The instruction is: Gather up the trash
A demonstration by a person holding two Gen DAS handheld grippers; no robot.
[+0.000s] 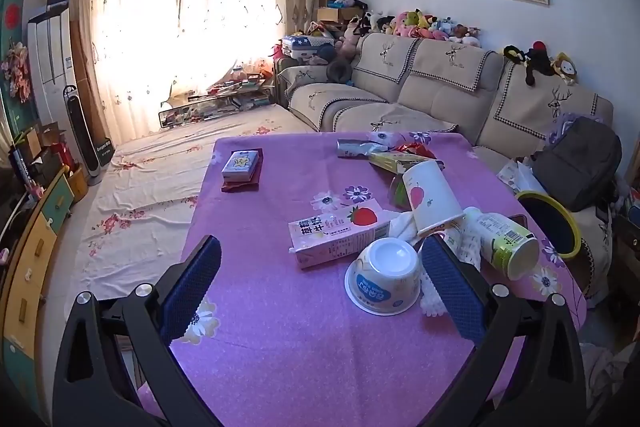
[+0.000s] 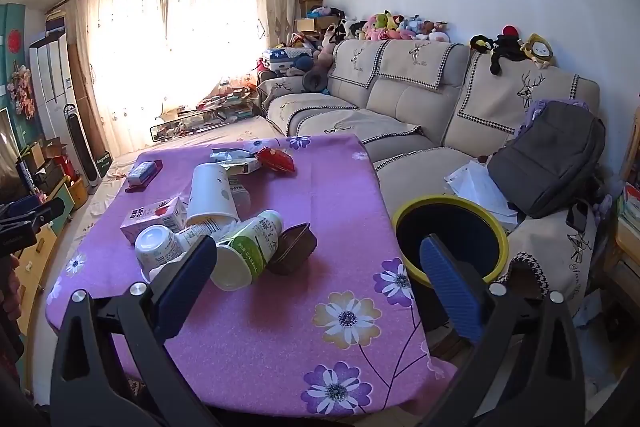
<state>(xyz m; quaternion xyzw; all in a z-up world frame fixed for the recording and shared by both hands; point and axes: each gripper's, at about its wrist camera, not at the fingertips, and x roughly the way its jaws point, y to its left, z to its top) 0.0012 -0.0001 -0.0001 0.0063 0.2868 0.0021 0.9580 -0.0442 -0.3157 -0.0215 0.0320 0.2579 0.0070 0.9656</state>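
Note:
Trash lies on the purple flowered tablecloth (image 1: 280, 339): a pink strawberry milk carton (image 1: 340, 233), an upturned white bowl cup (image 1: 384, 275), a tipped paper cup (image 1: 430, 197), a green-labelled bottle (image 1: 500, 239), crumpled tissue (image 1: 432, 297) and wrappers (image 1: 384, 151) farther back. My left gripper (image 1: 320, 283) is open and empty, just short of the carton and bowl cup. My right gripper (image 2: 316, 283) is open and empty above the table's right edge. The yellow-rimmed bin (image 2: 452, 239) stands right of the table. The same pile shows in the right wrist view, with a brown tray (image 2: 292, 247).
A card box (image 1: 240, 165) on a dark red cloth lies at the table's far left. A beige sofa (image 2: 400, 115) with a grey backpack (image 2: 552, 159) and papers runs along the right. A cabinet (image 1: 36, 247) lines the left wall.

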